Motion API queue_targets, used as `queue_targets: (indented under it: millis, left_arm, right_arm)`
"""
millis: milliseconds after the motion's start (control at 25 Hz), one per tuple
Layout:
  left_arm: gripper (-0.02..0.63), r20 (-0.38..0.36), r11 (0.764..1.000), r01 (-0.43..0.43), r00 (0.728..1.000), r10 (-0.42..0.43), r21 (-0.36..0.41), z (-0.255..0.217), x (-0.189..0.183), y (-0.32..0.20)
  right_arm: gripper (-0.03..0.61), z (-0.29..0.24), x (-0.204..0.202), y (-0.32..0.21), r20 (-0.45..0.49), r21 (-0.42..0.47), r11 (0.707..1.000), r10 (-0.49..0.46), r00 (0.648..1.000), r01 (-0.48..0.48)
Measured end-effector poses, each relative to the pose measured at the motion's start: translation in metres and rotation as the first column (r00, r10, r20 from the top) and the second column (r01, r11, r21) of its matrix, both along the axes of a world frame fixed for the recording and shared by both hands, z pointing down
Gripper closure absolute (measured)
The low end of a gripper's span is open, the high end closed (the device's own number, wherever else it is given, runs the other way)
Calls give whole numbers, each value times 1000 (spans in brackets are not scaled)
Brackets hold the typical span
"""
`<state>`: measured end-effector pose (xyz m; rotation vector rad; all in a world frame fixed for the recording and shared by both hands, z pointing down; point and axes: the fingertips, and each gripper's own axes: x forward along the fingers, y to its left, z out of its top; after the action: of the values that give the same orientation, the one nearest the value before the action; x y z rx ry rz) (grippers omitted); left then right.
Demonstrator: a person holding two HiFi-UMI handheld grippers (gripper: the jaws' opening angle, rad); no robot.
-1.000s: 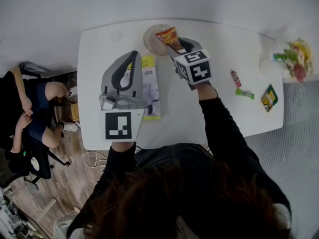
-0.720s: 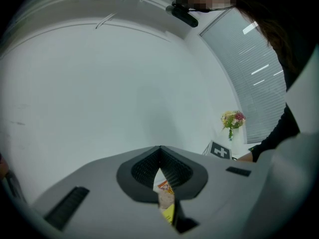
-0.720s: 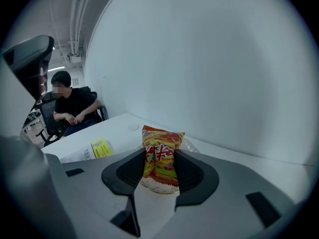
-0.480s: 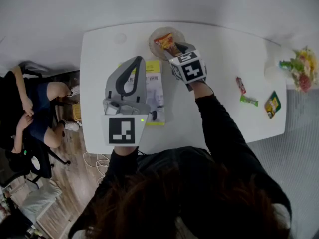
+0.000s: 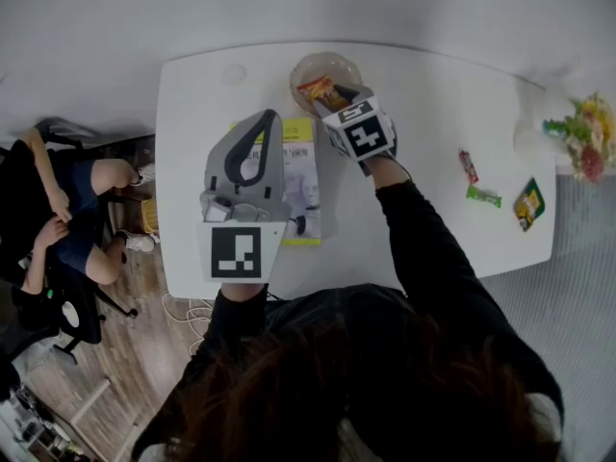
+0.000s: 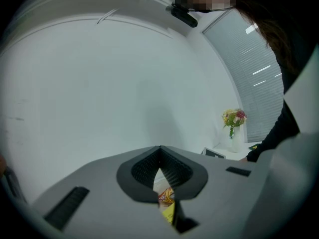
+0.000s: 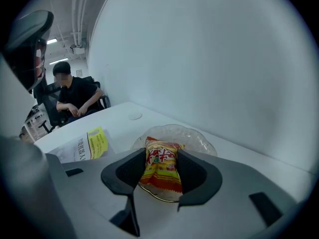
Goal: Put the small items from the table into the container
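At the far left, off the desk (image 5: 433,104), one person (image 5: 58,224) sits on a chair. On the desk's left rear corner lies one small round disc (image 5: 232,70).

Next comes the left gripper (image 5: 262,128), held level above the desk. Its jaws are closed tip to tip with nothing between them. Under it lies one white paper sheet with a yellow label (image 5: 300,186).

Right of that, at the rear middle of the desk, stands one clear glass bowl (image 5: 327,63). The right gripper (image 7: 160,169) tilts down toward it and grips one red and yellow snack packet (image 5: 316,89) between its pads. The packet hangs upright over the bowl's near side. Whether it touches the glass cannot be told.

Further right, three more small packets lie apart on the desk: one red (image 5: 469,166), one green (image 5: 484,196) just below it, and one yellow and green (image 5: 526,203) near the right edge. That makes four packets in all, none yet lying loose in the bowl.

At the far right stands one bunch of flowers (image 5: 580,133).
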<state>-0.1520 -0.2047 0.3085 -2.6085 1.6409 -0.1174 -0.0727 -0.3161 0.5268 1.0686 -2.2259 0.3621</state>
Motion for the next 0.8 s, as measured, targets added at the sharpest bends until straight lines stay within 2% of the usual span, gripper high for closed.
queue_targets:
  millis: [200,520,800]
  left_arm:
    - [611,-11,1000,-3,1000,3,-4,-1,3,0]
    - [611,-4,1000,-9,1000,9,5,-4,8,2]
    - [611,-5,1000,-17,1000,18,25,-12,16,8]
  right_arm:
    - [342,-7,1,-1,29,18,1000,1,1000,-1]
    - [341,-49,16,4,89,96,994,39,995,-48]
    - [342,-103,44,25,189,186,976,79,979,-115]
